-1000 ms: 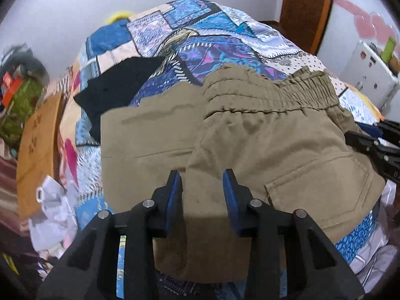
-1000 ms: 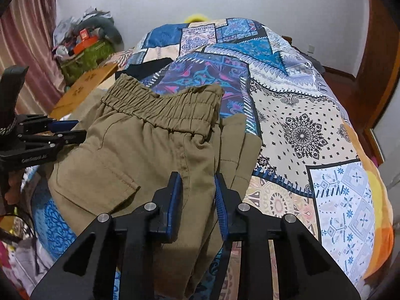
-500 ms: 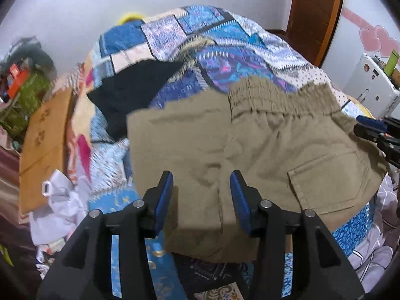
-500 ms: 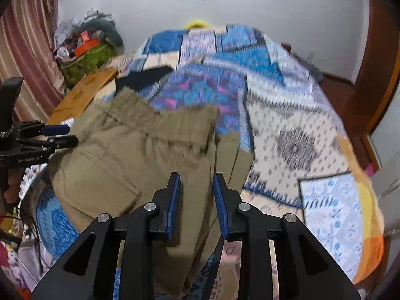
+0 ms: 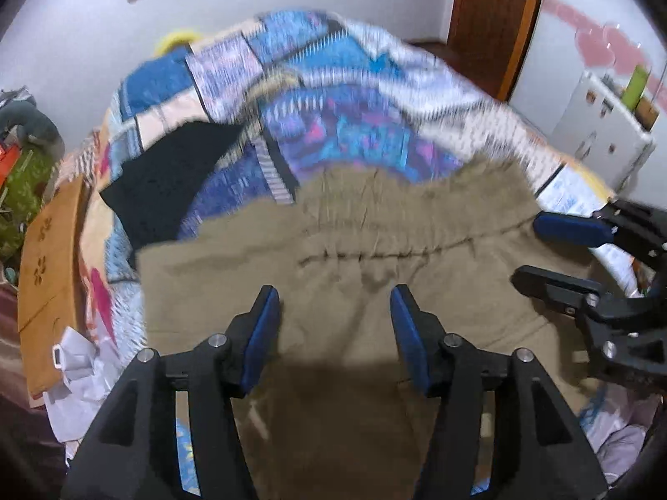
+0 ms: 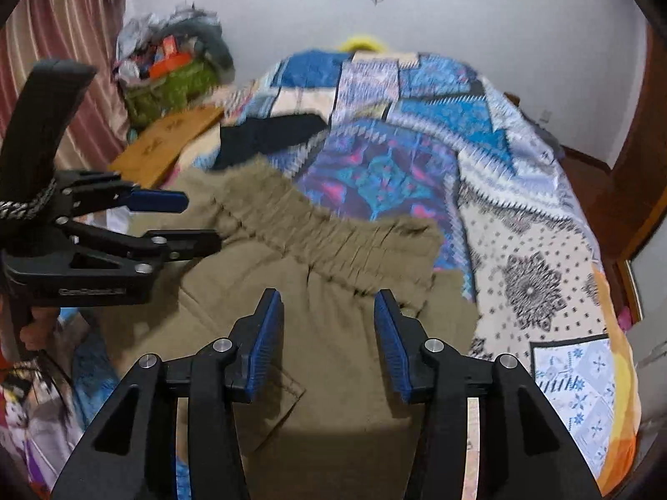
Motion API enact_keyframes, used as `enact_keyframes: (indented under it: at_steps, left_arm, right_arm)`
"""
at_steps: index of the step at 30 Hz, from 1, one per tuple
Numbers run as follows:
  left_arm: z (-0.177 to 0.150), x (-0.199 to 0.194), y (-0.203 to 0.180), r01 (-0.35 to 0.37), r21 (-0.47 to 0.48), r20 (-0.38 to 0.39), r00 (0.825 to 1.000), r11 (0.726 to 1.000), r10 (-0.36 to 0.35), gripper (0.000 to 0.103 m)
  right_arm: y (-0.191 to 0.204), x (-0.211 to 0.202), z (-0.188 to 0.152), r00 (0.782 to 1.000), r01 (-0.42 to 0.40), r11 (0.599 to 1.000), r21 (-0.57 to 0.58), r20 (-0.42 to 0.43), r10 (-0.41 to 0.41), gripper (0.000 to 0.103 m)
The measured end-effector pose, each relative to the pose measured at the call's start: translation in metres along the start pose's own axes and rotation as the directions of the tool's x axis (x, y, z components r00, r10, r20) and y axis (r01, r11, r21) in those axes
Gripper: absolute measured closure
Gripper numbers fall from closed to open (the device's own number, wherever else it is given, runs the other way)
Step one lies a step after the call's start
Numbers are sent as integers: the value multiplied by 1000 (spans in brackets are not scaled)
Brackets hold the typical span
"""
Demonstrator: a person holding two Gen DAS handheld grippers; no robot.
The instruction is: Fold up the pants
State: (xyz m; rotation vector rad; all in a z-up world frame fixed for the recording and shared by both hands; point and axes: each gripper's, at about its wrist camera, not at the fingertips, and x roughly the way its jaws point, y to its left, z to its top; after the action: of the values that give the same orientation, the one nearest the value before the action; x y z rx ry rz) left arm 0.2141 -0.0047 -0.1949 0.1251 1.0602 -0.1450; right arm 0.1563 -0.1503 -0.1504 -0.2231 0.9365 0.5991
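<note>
Khaki pants lie folded on the patchwork bedspread, elastic waistband at the far side; they also show in the right wrist view. My left gripper is open and empty, just above the cloth near its middle. My right gripper is open and empty above the pants near the waistband. The right gripper shows at the right edge of the left wrist view, and the left gripper at the left of the right wrist view. Both views are blurred.
A black garment lies on the bedspread beyond the pants. A wooden board and a cluttered pile stand at the left. A white cabinet and a wooden door are at the right.
Both grippers have opened wider. Both have drawn back and risen over the pants, and the cameras are moving. The pants lie as they did.
</note>
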Motion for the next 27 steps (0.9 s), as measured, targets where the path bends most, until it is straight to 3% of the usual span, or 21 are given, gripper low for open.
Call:
enact_keyframes:
  at_steps: [2,9,13,19,24,27]
  left_arm:
    - [-4,5,2,-3,-11,7,1000,1000,3,37]
    - [-17,-13,15,0,-8,24,1000,1000,0,36]
    - [-26,-31,34,-83,-18,56,995,996,84,36]
    - [-36,-35,83,-124,-129,33,991,984,130,32]
    - [-38,-23,118,-25,-284,-6,1000,958,24,26]
    - [-37,-7,127,42,-350,-36,998,936,-59,26]
  right_arm:
    - [0,0,-4,1000,5,1000,-24,-4,-5,60]
    - [-9,-14,-10,1000,11,1000,-12,7,-11,60]
    - [-19,-21,-16,999,32,999,12,14,-32,60]
    - [-48,-25,-24,997,71,992,108,-3,-71,56]
    - [-68,-24,-26,999,35,972,232,-7,-35,32]
    - [-69,-16,-23,1000,14,968,249,-26,-8,31]
